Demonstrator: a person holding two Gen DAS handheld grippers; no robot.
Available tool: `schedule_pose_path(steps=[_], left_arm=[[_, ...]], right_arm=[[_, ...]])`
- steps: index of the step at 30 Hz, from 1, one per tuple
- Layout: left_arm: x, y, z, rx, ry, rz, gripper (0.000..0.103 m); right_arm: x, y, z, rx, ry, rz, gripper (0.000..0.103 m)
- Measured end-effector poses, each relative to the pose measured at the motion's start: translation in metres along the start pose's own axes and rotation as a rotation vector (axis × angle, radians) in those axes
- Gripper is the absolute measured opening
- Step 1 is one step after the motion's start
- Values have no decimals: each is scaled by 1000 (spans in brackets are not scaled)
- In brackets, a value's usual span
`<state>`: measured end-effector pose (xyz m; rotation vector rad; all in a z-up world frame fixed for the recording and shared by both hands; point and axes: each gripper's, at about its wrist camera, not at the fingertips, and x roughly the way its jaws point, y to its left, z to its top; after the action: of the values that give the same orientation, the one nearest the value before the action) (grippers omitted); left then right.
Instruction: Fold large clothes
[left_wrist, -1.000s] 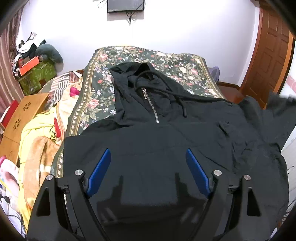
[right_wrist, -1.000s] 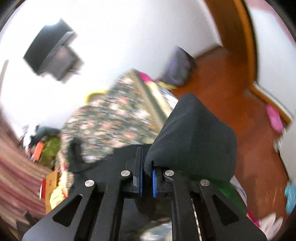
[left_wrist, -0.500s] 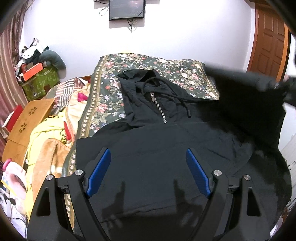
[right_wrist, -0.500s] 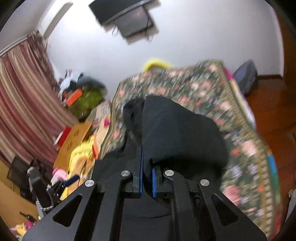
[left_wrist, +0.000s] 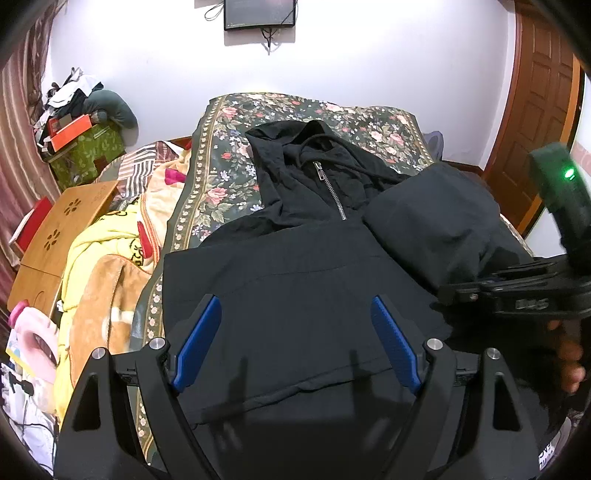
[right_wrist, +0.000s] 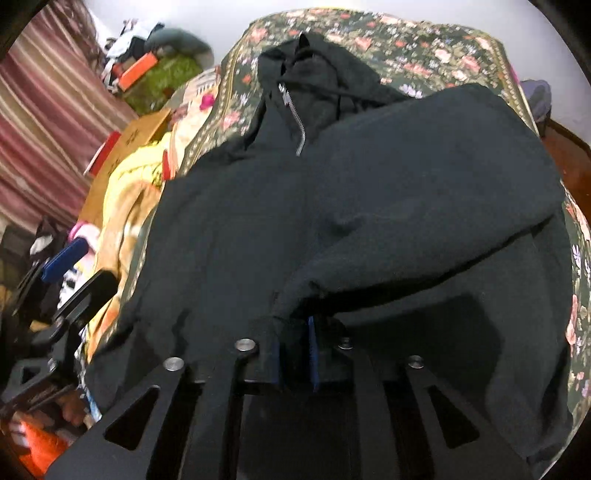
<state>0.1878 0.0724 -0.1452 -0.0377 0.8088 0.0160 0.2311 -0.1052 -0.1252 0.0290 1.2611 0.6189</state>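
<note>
Ahead of the wide, empty left gripper (left_wrist: 295, 339), the black hoodie (left_wrist: 295, 280) covers the floral bed (left_wrist: 221, 177), its sleeve cuff (right_wrist: 295, 325) between the opening jaws of the right gripper (right_wrist: 293, 354), clutter crowding the bed's left edge.

No text, label or number can be read clearly. Raised characters stand on the black body of the right gripper (left_wrist: 447, 293), below its green light (left_wrist: 569, 172), but they are too blurred to make out.
</note>
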Motion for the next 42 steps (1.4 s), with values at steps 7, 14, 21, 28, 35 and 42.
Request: schedule_pose_path(steps=[7,14,21,28,35,42], left_arm=[[2,-13,7,13,-4,-18,83],[12,-31,14,47,9,-31,83],[22,-43,17,63,25,-41,83],[29,-41,18,55,34,-32,83],[28,-17,18,10,22,-12,83],[20,20,15,-63,-6,16,83]], right_arm=[[-64,-32,-15,100,-133,72,38],[-111,-103,-26,305,-303,8,50],[-102,-144,-20,456,-295,42,50],[-64,-155,13,506,-217,118,50],[-47,-145,31,491,-224,85,31],[-78,-91,52,310,-303,72,12]])
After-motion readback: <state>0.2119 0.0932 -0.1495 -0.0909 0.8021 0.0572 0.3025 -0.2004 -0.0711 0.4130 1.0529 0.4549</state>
